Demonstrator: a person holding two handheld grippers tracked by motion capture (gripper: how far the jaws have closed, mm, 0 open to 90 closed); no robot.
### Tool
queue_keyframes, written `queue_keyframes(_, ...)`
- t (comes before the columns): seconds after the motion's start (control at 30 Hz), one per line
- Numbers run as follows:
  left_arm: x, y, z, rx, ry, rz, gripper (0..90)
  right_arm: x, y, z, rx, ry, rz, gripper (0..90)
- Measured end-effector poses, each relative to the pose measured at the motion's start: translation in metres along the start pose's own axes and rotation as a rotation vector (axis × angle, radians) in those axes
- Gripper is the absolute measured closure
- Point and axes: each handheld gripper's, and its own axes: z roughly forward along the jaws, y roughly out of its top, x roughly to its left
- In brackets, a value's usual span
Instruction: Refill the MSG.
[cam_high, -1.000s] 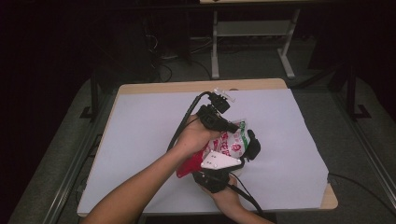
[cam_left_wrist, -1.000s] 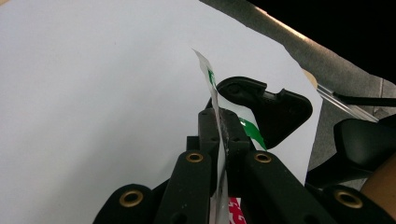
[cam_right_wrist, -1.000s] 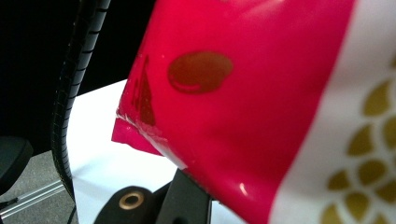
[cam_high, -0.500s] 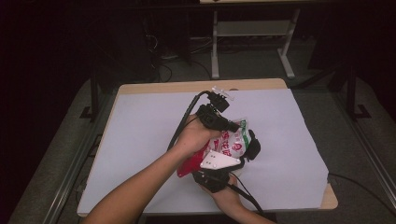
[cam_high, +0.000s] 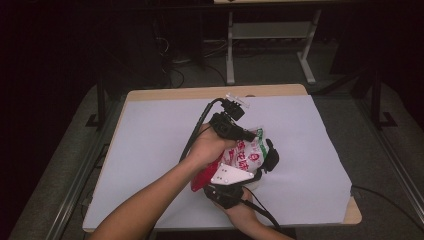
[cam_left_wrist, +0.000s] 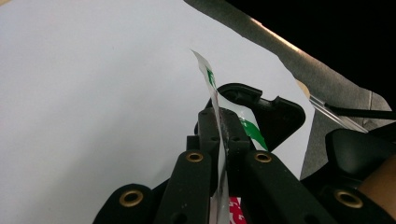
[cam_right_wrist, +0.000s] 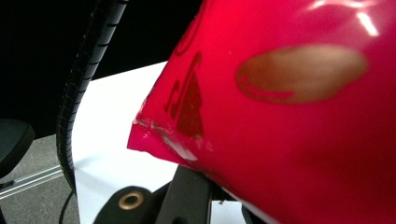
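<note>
1. You hold a snack bag (cam_high: 245, 152) between both tools, lifted just above the white table cover (cam_high: 150, 150), near the middle of the table.
2. Your left gripper (cam_left_wrist: 219, 126) is clamped on the bag's thin upper edge: in the left gripper view the white-and-green seal runs straight up between its closed jaws (the strip stands out past the tips).
3. Your right gripper (cam_high: 267, 156) is pinched on the bag's red lower part; in the right gripper view the red film (cam_right_wrist: 289, 102) lies right over the jaws, with a crimped corner just ahead of them.
4. The step in hand looks like a two-handed hold on the packet, probably to pull or tear it open; neither end looks torn yet.
5. The next move likely calls for drawing your hands apart along the seal, steadily, keeping both grips firm (thin film slips easily).
6. Mind the black cable (cam_right_wrist: 84, 79) beside the right gripper, so it does not snag.
</note>
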Motion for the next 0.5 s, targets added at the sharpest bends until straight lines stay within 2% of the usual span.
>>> queue_keyframes(0.27,0.0023,-0.0047,-0.0029,-0.022,-0.021,-0.009,89.8,0.0002,-0.0031,0.0019,0.014,-0.003,-0.013,90.0)
queue_keyframes(0.5,0.0030,-0.0054,-0.0096,-0.045,-0.052,-0.005,89.9,-0.0028,-0.0057,0.0031,0.031,-0.009,0.003,90.0)
